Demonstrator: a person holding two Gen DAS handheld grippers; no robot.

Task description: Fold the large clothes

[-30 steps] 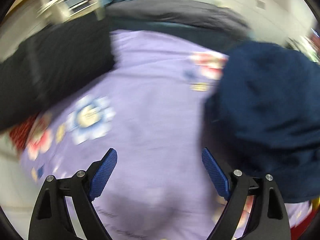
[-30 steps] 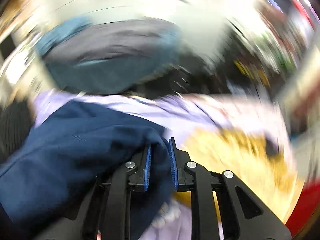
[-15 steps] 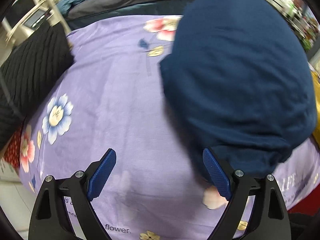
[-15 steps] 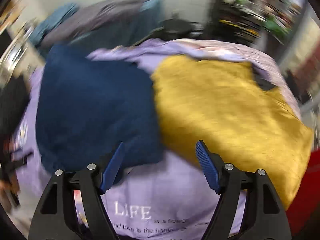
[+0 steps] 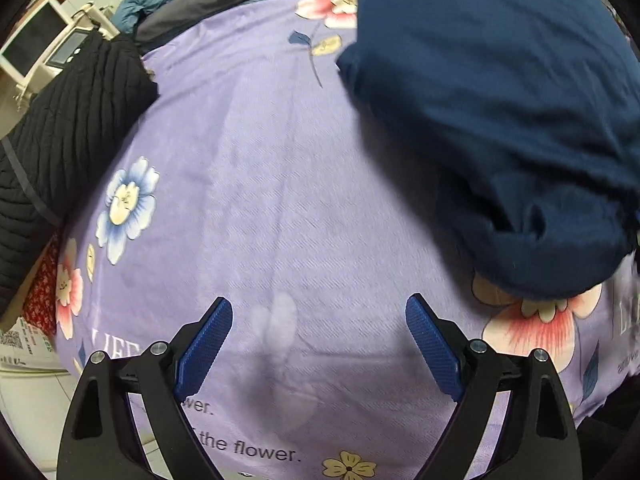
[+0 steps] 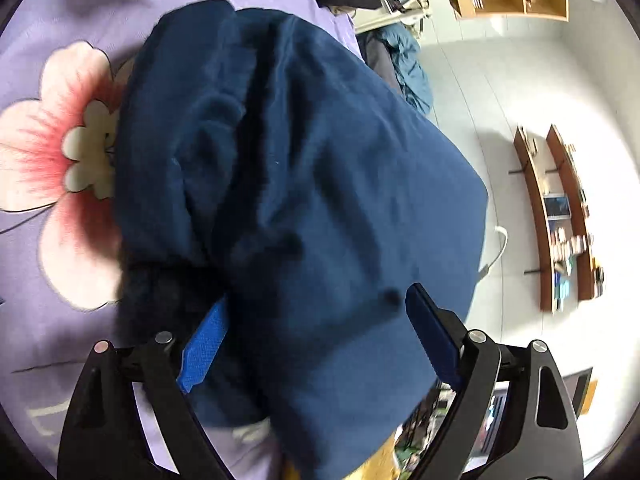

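On the purple floral bedsheet [image 5: 280, 184], a navy blue garment [image 5: 500, 120] is seen lying in a bunched, partly folded heap toward the right side of the left wrist view. The left gripper [image 5: 318, 344] is held over bare sheet, just beside the garment's near edge; its 2 blue pads are spread wide and nothing is caught between them. In the right wrist view the same navy blue garment [image 6: 304, 184] fills the middle of the frame, over a large pink printed flower [image 6: 48, 184]. The right gripper [image 6: 316, 344] is opening; garment cloth lies between the 2 pads, but no pinch on it is seen. A black ribbed garment [image 5: 68, 140] is noted at the sheet's left edge.
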